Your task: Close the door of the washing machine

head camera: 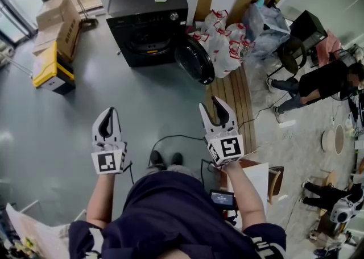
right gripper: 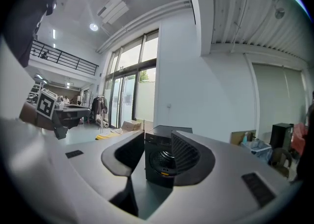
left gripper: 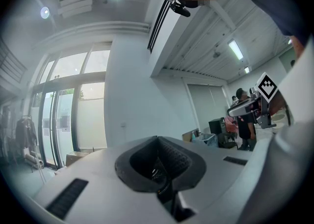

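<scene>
The black washing machine [head camera: 149, 22] stands at the far end of the grey floor, its round door [head camera: 195, 59] swung open to its right side. Both grippers are held out in front of the person, well short of the machine. My left gripper [head camera: 109, 111] is at the left, its jaws together with nothing in them; in the left gripper view the left gripper [left gripper: 158, 139] faces a white wall and windows. My right gripper [head camera: 210, 104] is open and empty, and the washing machine [right gripper: 162, 161] shows through the gap of the right gripper [right gripper: 157, 137].
Cardboard boxes [head camera: 57, 22] and a yellow box [head camera: 48, 70] lie left of the machine. White and red plastic bags [head camera: 224, 42] are piled right of the door, beside wooden planks [head camera: 233, 99]. A person [head camera: 318, 82] sits at the right. A cable [head camera: 170, 137] runs across the floor.
</scene>
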Available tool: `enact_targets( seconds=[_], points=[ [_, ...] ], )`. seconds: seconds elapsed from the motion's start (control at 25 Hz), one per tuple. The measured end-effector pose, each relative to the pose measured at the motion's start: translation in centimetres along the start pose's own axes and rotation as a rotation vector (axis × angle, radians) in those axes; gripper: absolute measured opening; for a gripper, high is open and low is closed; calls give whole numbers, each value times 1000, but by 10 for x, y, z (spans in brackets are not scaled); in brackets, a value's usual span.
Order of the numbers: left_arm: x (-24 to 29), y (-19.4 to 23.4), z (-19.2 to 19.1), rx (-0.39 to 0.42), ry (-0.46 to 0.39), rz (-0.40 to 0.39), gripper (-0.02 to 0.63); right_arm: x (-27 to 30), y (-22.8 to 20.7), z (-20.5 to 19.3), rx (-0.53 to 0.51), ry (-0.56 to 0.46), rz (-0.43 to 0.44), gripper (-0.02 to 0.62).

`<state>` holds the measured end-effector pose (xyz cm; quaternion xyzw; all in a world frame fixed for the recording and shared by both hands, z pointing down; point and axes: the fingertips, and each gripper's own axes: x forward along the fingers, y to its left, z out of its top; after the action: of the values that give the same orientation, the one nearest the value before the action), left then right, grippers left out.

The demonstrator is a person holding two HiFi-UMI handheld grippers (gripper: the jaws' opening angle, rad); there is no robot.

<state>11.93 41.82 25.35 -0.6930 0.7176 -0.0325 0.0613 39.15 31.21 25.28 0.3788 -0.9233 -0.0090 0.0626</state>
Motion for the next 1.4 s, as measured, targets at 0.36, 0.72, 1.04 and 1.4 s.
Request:
enact_targets(
  seconds=[0.36, 0.72, 1.04, 1.4],
  points=[
    [6, -6, -1, 6, 3, -5, 25, 3, -6, -12, -15, 30, 32, 275],
    [14, -20, -2, 27, 11, 1, 25, -1, -31, -34, -37, 74, 40, 318],
    [31, -27, 0, 55, 35, 34, 25, -14, -86, -31, -42, 64, -2, 318],
    [32, -58, -17, 80, 55, 25, 25, -42, -138, -58, -38, 82, -49, 318]
  ],
)
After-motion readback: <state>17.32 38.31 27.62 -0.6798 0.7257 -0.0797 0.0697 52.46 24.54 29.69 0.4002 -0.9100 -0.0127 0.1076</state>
